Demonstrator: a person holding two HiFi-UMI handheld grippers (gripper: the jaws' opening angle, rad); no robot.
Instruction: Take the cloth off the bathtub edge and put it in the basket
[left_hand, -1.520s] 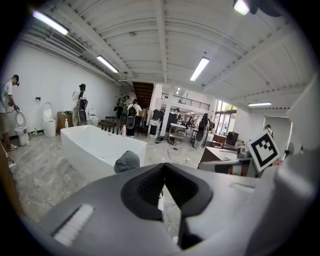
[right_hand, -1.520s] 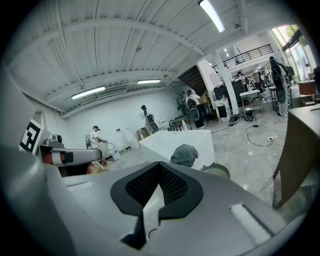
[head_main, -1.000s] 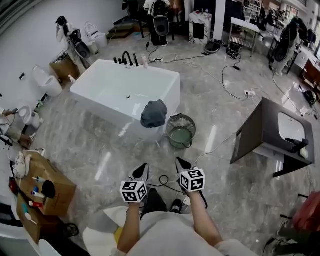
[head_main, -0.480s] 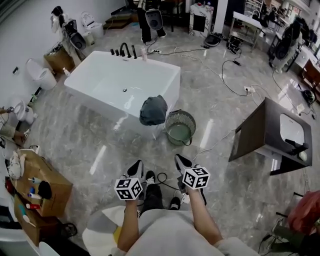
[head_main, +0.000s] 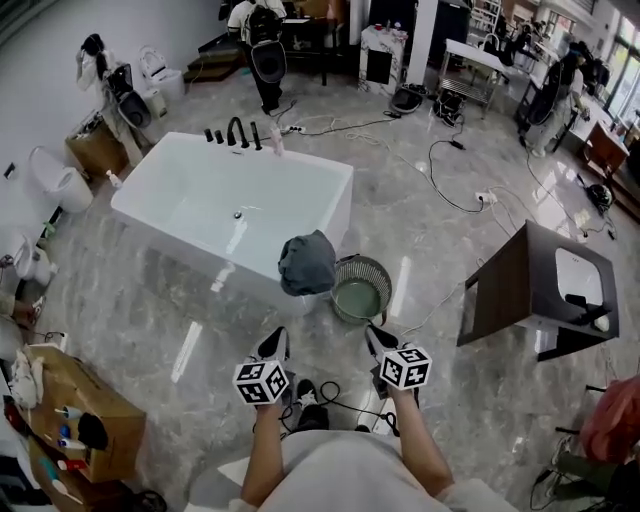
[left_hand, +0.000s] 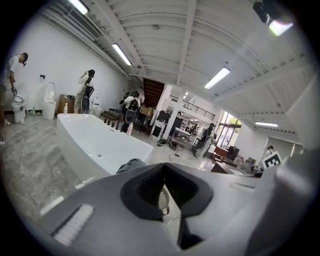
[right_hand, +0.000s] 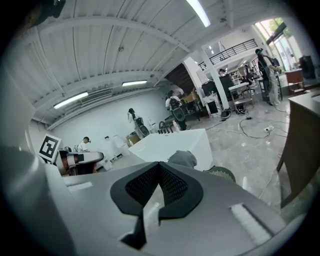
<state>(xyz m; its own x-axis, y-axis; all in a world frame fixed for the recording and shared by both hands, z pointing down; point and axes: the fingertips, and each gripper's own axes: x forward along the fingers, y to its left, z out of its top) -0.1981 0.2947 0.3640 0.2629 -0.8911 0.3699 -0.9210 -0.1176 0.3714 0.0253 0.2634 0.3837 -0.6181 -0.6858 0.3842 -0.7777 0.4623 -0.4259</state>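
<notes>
At the far left of the head view an open brown cardboard box (head_main: 95, 415) of small bottles stands on the grey marble floor (head_main: 180, 300). To its right, further away, is the white rectangular freestanding bathtub (head_main: 342, 205), with black taps (head_main: 237, 133) on its far rim.

The left gripper (head_main: 277, 338) is held low over the floor in front of the person, well apart from the tub. Its own view shows the dark pads pressed together with nothing between them.

The crumpled dark grey cloth (head_main: 307, 263) is draped over the tub's near right corner, hanging down the outside wall. Just beside it, to the right, the round green wire-mesh basket (head_main: 386, 277) stands on the floor close against that corner. Whether it touches the tub wall is hard to tell from above. The basket looks empty.

The right gripper (head_main: 375, 335) is level with the left one, near the basket but clear of it. Its jaws are likewise closed tight and hold nothing.

A black cable (head_main: 325, 360) loops on the floor between the two grippers. Far right stands a dark brown vanity cabinet (head_main: 505, 290) with a white inset basin (head_main: 580, 275).
</notes>
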